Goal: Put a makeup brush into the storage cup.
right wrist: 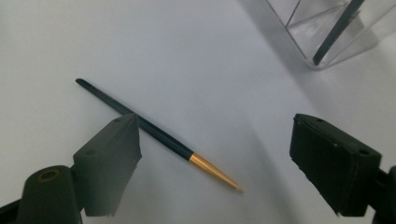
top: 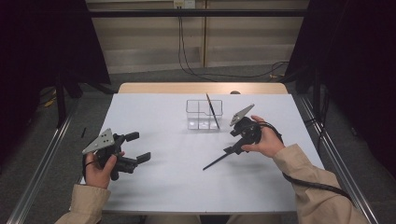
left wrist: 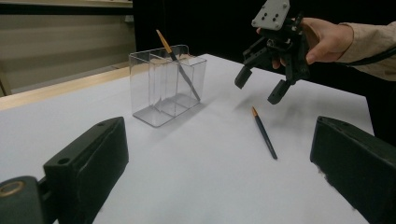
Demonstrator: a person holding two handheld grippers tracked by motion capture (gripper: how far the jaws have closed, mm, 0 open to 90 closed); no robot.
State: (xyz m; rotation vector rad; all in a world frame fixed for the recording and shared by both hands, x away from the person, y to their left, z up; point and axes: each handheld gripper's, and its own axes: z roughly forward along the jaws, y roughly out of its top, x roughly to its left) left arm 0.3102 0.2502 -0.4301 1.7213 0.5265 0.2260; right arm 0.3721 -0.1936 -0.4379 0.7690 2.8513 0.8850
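Pencil [right wrist: 154, 130] on white table [top: 163, 182], dark rm

Beige sleeves [top: 306, 165], black hand-held grippers [top: 130, 148]

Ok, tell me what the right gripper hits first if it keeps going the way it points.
Probably the dark pen with the gold tip lying on the white table; the right gripper hangs open above it, apart from it.

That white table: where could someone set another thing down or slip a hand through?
The white table is mostly bare. Free patches: the far left corner, beside the clear compartment holder; the middle, between the left gripper and the loose brush; the whole near edge. It is crowded at the right, where the right gripper hangs open over that brush.
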